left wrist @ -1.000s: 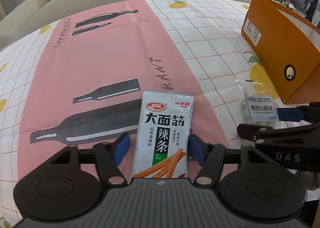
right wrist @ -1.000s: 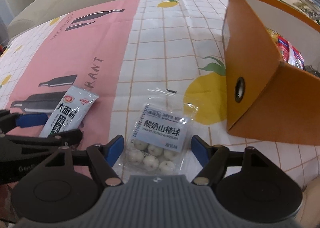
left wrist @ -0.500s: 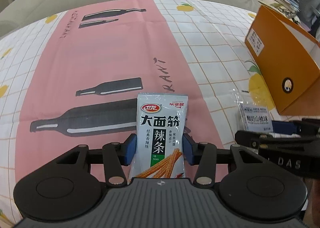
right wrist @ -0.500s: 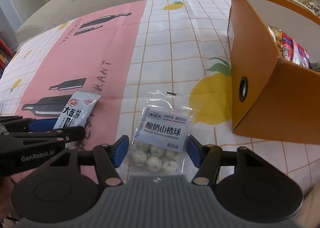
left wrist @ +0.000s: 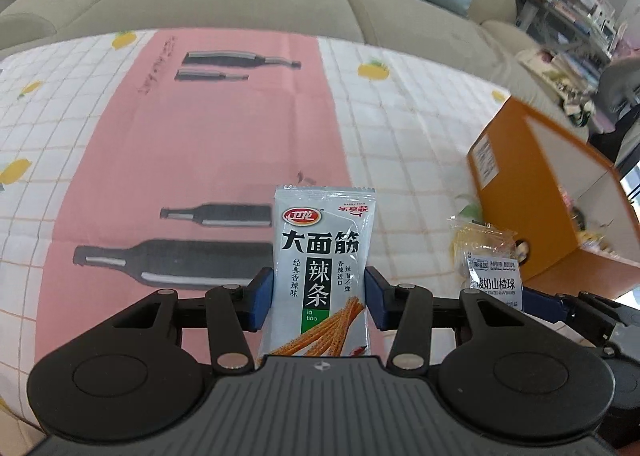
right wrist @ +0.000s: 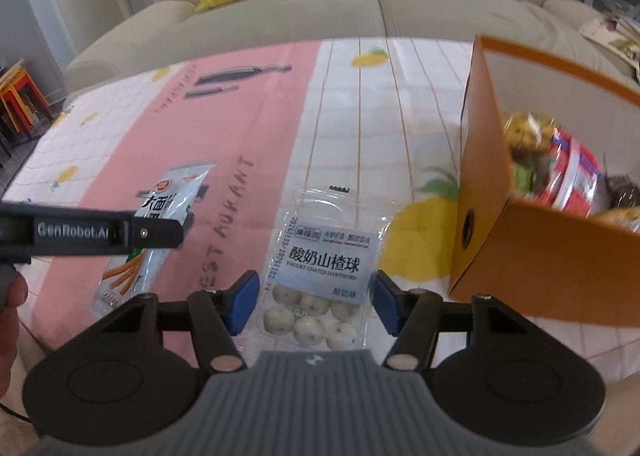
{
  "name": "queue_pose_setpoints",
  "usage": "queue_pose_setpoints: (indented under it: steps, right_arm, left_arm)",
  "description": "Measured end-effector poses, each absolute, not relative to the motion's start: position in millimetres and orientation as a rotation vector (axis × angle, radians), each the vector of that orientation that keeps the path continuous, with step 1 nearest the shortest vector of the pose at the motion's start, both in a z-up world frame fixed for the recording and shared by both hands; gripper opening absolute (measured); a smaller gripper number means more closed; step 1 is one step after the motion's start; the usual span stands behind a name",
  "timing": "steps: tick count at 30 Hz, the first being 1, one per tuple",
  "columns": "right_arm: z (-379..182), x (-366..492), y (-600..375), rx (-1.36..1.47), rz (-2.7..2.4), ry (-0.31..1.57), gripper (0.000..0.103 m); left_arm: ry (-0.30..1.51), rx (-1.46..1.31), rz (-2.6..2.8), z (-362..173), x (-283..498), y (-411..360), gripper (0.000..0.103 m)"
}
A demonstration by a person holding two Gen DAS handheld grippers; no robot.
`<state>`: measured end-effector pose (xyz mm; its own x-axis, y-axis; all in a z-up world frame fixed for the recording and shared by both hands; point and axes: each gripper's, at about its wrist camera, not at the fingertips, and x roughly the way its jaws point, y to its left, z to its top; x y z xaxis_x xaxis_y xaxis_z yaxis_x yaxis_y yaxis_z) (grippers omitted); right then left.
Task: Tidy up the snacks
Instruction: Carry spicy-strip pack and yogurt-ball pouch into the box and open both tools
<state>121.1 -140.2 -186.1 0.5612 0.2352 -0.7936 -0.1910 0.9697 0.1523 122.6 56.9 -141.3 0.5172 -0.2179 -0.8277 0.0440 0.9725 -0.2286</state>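
The left gripper [left wrist: 319, 298] is clamping a silver foil packet of spicy gluten strips [left wrist: 320, 276] by its two long edges, the blue fingers [left wrist: 262, 298] pressing in from either side, so the packet is standing clear of the pink and white checked tablecloth [left wrist: 200, 144] that covers the surface. Its fingers have just been closing, with the packet between them. The right gripper [right wrist: 314, 306] is doing the same with a clear plastic bag of yogurt-coated hawthorn balls [right wrist: 324, 280]: its fingers [right wrist: 244, 302] are bearing on the bag's side seams at middling width, the white balls sitting low between them.

Both packets are probably heading for the orange cardboard box [right wrist: 480, 176], which is standing open just beyond and to the outer side of the right fingers and already holding other wrappers.

To carry this well, the person is best keeping both packets lifted high enough to pass over the box's near wall, since the soft bag sags below the fingers. The grip on the bag is only on thin film, so a gentle, level swing is wise. The grippers are working close together; taking the box one at a time avoids a knock.
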Motion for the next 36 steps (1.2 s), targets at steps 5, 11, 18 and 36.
queue_pose_setpoints:
  steps: [5,11,18,36]
  right_arm:
    - [-153,110,-150,0.018,0.272,0.858,0.059]
    - [-118,106,-176,0.050,0.283,0.814,0.059]
    - [-87,101,-219,0.041,0.279,0.785,0.059]
    - [-72,129,-343,-0.034,0.194,0.857,0.059]
  left_arm:
    - [0.984,-0.203,-0.181,-110,120,45,0.054]
    - [0.941,-0.200,-0.224,-75,121,20,0.054]
    - [0.918,-0.177,-0.314,-45,128,-26,0.054]
    - [1.023,-0.103,-0.559,-47,183,-173,0.054]
